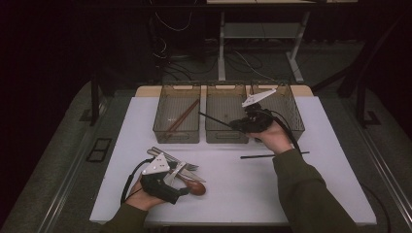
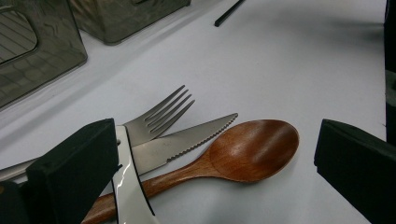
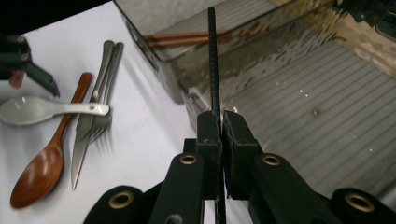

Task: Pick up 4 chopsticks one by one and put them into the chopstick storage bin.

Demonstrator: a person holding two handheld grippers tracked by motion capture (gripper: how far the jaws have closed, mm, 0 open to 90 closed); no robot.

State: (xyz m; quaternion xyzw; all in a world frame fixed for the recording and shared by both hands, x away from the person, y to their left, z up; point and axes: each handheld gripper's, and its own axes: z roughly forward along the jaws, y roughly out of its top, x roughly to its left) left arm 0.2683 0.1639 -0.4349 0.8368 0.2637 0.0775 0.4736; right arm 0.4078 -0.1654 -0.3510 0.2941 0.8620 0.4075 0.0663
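My right gripper (image 1: 239, 124) is shut on a black chopstick (image 1: 214, 119) and holds it over the middle mesh basket (image 1: 226, 137). In the right gripper view the chopstick (image 3: 213, 56) sticks straight out from the closed jaws of that gripper (image 3: 220, 128). A second black chopstick (image 1: 272, 156) lies on the table near the right forearm. My left gripper (image 1: 179, 186) is open over a cutlery pile. Between its jaws (image 2: 215, 177) lie a wooden spoon (image 2: 252, 149), a knife (image 2: 187, 142) and a fork (image 2: 159, 116). A white spoon (image 2: 127, 191) rests against the left jaw.
Three mesh baskets stand in a row at the back of the white table (image 1: 233, 189). The left basket (image 1: 177, 135) holds brown chopsticks (image 1: 180, 119). The right basket (image 1: 294, 109) is partly behind the right gripper. The table's front right is bare.
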